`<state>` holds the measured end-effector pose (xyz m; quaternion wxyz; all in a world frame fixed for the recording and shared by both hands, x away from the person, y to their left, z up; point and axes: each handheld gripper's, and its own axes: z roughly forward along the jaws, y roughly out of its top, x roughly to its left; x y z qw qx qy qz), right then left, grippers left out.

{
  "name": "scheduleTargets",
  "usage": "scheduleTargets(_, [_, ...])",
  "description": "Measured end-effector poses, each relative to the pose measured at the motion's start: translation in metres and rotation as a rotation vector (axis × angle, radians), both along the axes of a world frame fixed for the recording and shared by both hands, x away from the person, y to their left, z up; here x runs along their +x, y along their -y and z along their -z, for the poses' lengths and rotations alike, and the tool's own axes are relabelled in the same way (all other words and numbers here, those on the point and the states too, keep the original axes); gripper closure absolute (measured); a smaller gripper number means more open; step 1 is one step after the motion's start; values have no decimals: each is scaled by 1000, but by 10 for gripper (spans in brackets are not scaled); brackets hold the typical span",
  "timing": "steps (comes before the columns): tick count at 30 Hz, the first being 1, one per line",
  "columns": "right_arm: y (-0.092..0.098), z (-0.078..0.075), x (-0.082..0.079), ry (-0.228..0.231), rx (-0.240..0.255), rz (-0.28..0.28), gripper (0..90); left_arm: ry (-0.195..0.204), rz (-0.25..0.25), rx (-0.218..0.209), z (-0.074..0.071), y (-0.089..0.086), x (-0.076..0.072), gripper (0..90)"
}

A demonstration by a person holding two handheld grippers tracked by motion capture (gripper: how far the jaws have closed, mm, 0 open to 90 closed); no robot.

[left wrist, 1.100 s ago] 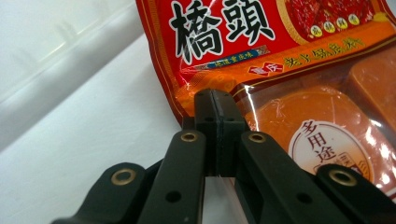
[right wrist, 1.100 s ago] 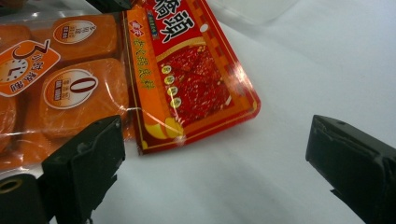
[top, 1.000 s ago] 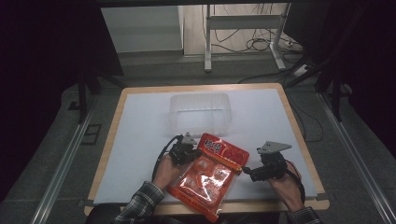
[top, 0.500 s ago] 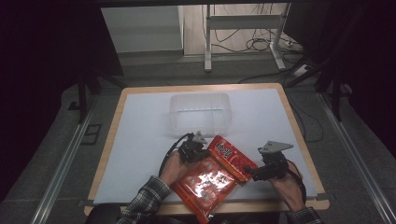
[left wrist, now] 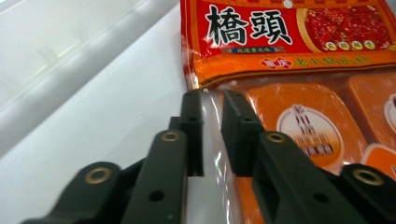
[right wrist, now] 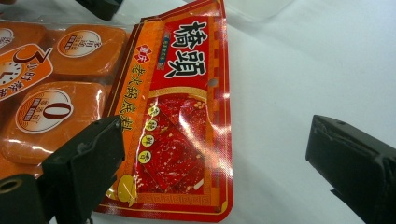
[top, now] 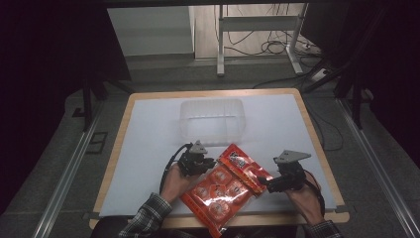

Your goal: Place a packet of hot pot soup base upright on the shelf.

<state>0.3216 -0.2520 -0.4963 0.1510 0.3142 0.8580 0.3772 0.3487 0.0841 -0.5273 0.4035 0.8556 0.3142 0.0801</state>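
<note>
High view: the glossy red-orange packet (top: 225, 186) lies flat on the white bench (top: 148, 144), near its front edge, well short of the clear plastic tub (top: 212, 120); moving it there seems undone.

Left gripper view: the left claw (left wrist: 212, 100), jaws just opening, straddles the packet's crinkly clear edge without pinching.

Right gripper view: the right claw (right wrist: 219, 140) gapes wide over the packet's printed header.

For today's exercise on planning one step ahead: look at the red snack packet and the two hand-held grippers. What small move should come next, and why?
Probably close the right hand-held gripper on the packet's red header. Its jaws stand wide open astride that end, gripping nothing. The left hand-held gripper's jaws have just been opening, with the clear side edge between them and a small gap showing, so that hold looks loosened. The clear plastic tub stands behind, perhaps the goal.
</note>
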Motion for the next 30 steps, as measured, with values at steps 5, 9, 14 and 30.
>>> scheduleTargets(5, [0, 0, 0, -1, 2, -3, 46, 11, -22, -9, -7, -12, -9, 655])
scheduleTargets(9, [-1, 0, -1, 1, 8, -6, 46, 27, -40, -13, -12, -19, -19, 487])
scheduleTargets(14, [-1, -2, -1, 8, 20, -5, 42, 51, -73, -9, -16, -32, -32, 331])
scheduleTargets(30, [-9, -5, -2, 16, 54, 5, 30, 50, -165, -20, -16, -76, -75, 75])
